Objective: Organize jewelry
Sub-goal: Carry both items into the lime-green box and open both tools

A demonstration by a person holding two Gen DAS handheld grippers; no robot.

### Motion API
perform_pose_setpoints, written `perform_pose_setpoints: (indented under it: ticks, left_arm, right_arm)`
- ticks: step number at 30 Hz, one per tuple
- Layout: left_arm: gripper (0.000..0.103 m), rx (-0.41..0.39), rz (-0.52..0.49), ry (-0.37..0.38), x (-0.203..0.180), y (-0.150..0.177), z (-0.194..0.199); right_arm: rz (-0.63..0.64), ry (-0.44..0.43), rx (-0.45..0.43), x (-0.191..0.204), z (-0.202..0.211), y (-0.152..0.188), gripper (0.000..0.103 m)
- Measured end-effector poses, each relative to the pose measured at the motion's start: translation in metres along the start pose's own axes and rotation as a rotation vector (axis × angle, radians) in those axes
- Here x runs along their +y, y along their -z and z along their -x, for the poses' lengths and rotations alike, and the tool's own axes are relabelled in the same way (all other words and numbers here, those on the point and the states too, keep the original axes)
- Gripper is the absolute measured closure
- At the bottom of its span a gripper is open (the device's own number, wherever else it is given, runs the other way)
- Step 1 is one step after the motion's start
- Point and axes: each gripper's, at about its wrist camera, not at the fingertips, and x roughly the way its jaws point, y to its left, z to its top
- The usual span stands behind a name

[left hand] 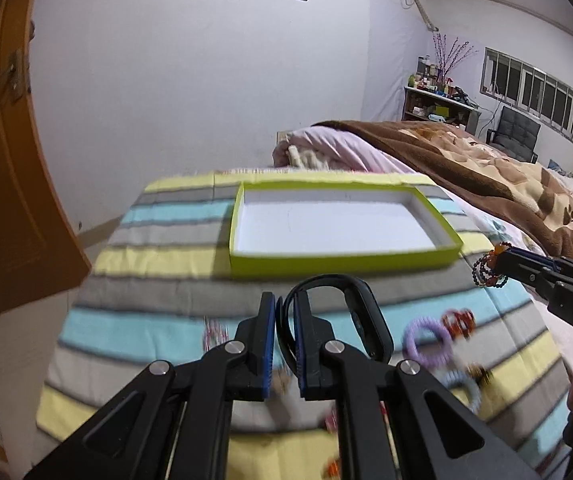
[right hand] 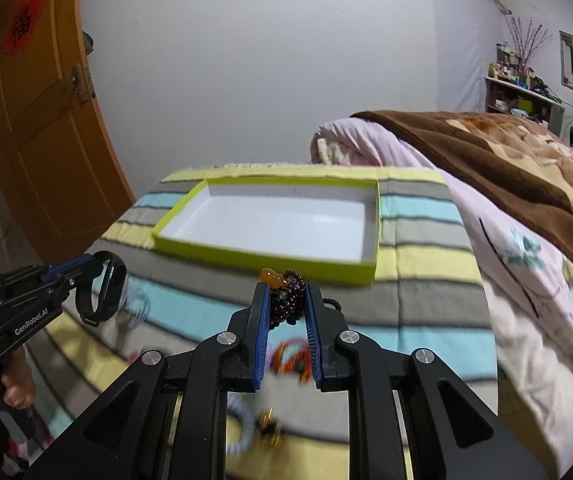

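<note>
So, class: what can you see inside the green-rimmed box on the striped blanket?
Inside the green-rimmed box, only its bare white floor and walls show; no jewelry lies in it. The strip of floor just behind the near wall is hidden in both views.

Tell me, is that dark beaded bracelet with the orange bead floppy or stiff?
Probably floppy: the beaded bracelet bunches in coils between the right tool's pads, so it may sag when released. The round beads look smooth, so they could slip or roll a little. It seems light, since a pinch holds it above the striped blanket.
</note>
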Motion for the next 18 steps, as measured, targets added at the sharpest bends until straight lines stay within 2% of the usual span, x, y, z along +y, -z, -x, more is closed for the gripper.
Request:
perform_pose_setpoints:
  ticks: [8,18]
  left_arm:
    - [0.093,0.022,-0.011,-0.004,0.011,-0.054,-0.064]
    - [0.093,0.08,-0.059,-0.048,0.014,-0.083,-0.143]
  right_arm:
    - [0.003,0.018,0.018,-0.02,-0.057,-0.046,0.085]
    - [-0.027,0.053,0.098,-0.053,-0.137,-0.073,0.085]
